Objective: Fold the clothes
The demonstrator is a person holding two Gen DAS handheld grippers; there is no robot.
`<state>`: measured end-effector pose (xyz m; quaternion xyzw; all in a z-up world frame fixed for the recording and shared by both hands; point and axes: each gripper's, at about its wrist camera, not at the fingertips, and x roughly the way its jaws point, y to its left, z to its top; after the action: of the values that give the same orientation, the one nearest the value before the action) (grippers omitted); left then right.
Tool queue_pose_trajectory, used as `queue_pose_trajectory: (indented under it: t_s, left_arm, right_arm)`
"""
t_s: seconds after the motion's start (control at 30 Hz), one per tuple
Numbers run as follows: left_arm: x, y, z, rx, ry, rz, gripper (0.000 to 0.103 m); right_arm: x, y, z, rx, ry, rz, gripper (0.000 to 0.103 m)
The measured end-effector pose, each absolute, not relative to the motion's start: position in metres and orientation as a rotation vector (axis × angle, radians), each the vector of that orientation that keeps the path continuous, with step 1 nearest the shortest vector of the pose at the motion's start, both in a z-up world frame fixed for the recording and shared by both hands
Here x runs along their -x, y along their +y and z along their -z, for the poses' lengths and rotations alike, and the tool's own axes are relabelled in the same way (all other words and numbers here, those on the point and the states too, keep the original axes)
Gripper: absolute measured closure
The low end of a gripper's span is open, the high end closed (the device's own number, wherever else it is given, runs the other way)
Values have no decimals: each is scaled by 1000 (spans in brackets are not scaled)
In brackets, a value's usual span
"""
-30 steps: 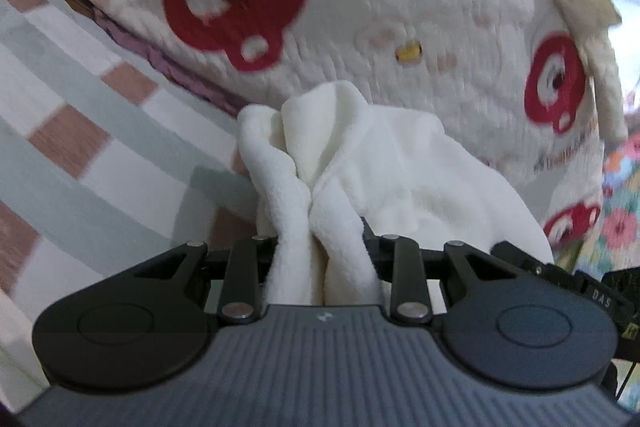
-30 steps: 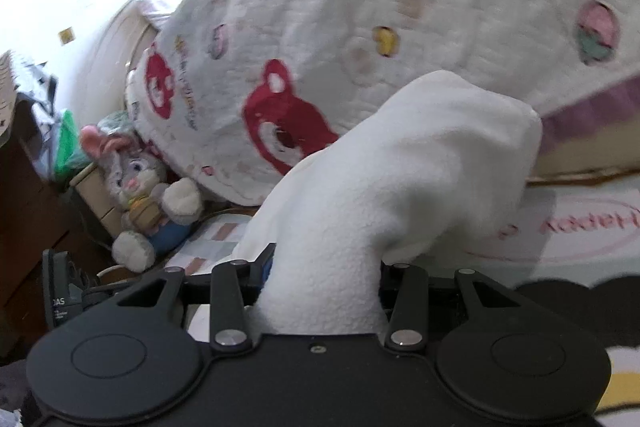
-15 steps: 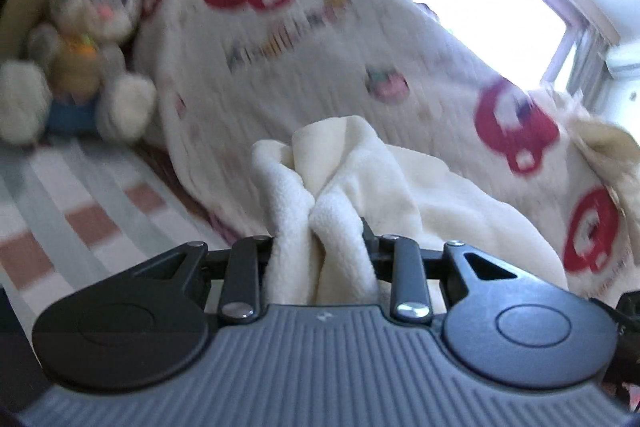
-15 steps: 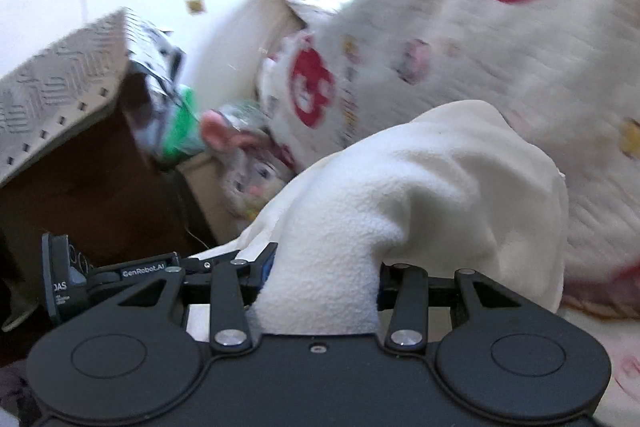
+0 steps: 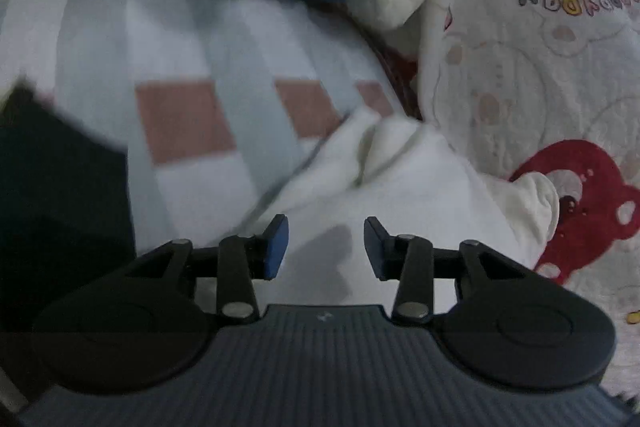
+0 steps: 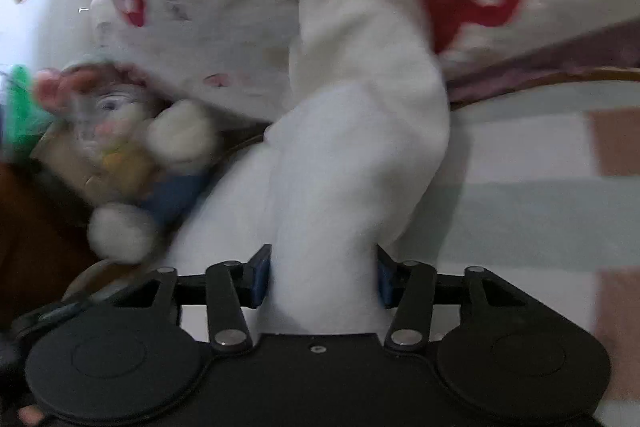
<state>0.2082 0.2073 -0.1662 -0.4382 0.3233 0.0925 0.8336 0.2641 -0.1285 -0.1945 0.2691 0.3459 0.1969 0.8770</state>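
While the white fleece garment point(image 5: 400, 203) lies bunched on the checked mat point(image 5: 180, 115), up against the bear-print quilt point(image 5: 540, 67), no clean fold shows. Left gripper point(image 5: 326, 247): jaws wide, empty, hovering just over the fleece. Right gripper point(image 6: 320, 279): clamped on a raised wad of the same fleece point(image 6: 360, 131). Plush rabbit point(image 6: 120, 155) sits beside it. Judgement: mid-fold; flattening and squaring remain.

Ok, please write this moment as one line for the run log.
left hand-held gripper: open, empty, above white fleece garment | right hand-held gripper: shut on white fleece garment | surface: checked mat
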Motion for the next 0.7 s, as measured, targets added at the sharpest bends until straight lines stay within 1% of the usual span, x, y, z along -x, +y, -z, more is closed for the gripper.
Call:
queue_pose_trajectory:
  t_s: [0.07,0.2,0.27,0.33,0.43,0.5,0.57,0.7]
  left_arm:
    - [-202,207,168,974,696,-199,53]
    - [-186,196,160,1004,686,-184,46]
    - [-174,192,161,1038,675,-170,36]
    - [-164,183,168,1066,686,-180,31]
    - [-164,175,184,1102,736,-191,31]
    - [-171,169,189,1071,758,-183,31]
    - [-175,167,188,1012,718,-192,31]
    - [-183,172,197,1042,661,-175,31]
  right_arm:
    - [-251,-141,200,-648,692,-446,44]
    - [-232,-161,202,-696,714,-468,42]
    - [-223,-170,203,-720,726,-478,41]
    - [-213,-180,204,-744,737,-490,40]
    - [-215,-181,209,-763,751,-511,40]
    - [-215,-181,212,-771,753,-515,37]
    - [-216,-180,216,-779,755,-519,34]
    - [-216,-180,222,-796,759,-527,31]
